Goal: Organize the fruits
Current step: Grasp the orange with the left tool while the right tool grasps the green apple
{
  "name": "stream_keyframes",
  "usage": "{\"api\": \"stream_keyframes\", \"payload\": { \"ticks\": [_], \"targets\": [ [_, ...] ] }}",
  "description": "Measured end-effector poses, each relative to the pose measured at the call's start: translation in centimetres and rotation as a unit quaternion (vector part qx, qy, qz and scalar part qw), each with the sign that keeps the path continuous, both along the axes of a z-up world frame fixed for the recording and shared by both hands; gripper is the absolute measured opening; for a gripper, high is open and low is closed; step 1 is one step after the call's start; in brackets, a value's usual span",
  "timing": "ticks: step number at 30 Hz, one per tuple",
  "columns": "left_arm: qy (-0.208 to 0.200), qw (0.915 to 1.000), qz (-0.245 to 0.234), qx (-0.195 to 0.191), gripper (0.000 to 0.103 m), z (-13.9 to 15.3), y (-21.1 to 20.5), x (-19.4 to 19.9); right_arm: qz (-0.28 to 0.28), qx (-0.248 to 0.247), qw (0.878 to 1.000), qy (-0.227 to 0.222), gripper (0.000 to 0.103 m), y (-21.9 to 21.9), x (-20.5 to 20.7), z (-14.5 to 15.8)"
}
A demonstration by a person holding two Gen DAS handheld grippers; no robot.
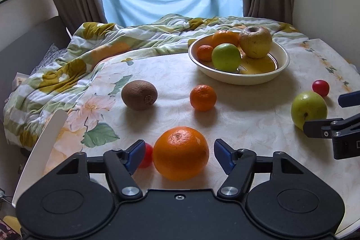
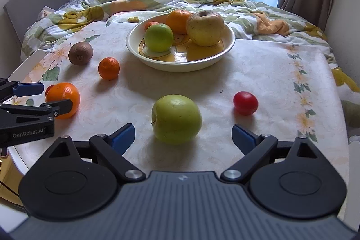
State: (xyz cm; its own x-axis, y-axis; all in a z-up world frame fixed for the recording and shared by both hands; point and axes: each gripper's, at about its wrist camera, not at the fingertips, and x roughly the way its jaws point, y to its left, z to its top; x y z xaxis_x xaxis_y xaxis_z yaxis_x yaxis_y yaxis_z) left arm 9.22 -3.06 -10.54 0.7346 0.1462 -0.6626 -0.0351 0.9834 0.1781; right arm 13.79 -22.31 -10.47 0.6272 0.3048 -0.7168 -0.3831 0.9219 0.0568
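Both grippers sit lowest in view: the left gripper has its jaws spread on either side of a large orange, not touching it, and the right gripper is spread just as wide behind a green apple. Beyond them on the floral tablecloth stands a cream bowl holding a yellow apple, an orange, a small green apple and a mandarin. Loose on the cloth lie a kiwi, another mandarin and a red tomato.
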Motion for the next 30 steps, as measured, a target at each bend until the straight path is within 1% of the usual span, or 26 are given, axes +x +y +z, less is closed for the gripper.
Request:
{"api": "stream_keyframes", "payload": {
  "ticks": [5,7,14,15,16,17,20,30],
  "targets": [
    [0.007,1.0,-0.004,0.003,0.07,-0.4,0.0,0.6,0.0,0.002,1.0,0.004,0.103,0.5,0.5,-0.4],
    [0.012,0.9999,-0.006,0.002,0.064,-0.7,0.1,0.9,-0.001,0.003,1.0,0.006,0.103,0.7,0.8,-0.5],
    [0.015,0.9998,-0.012,0.002,0.063,-0.6,0.1,0.9,0.0,0.003,1.0,0.015,0.103,1.1,1.4,-1.0],
    [0.016,0.9998,-0.01,-0.001,0.063,-0.6,0.2,0.9,0.001,0.004,1.0,0.016,0.1,1.2,1.4,-1.0],
    [0.017,0.9998,-0.009,-0.005,0.063,-0.5,0.3,0.9,0.002,0.004,1.0,0.018,0.095,1.2,1.5,-1.1],
    [0.018,0.9998,-0.009,-0.007,0.063,-0.5,0.3,0.9,0.005,0.003,1.0,0.022,0.091,1.3,1.7,-1.2],
    [0.017,0.9998,-0.011,-0.009,0.063,-0.5,0.4,0.9,0.006,-0.001,1.0,0.027,0.086,1.6,2.0,-1.6],
    [0.017,0.9997,-0.007,-0.016,0.063,-0.6,0.6,0.9,0.003,-0.003,1.0,0.029,0.079,1.6,2.6,-1.8]
  ]
}}
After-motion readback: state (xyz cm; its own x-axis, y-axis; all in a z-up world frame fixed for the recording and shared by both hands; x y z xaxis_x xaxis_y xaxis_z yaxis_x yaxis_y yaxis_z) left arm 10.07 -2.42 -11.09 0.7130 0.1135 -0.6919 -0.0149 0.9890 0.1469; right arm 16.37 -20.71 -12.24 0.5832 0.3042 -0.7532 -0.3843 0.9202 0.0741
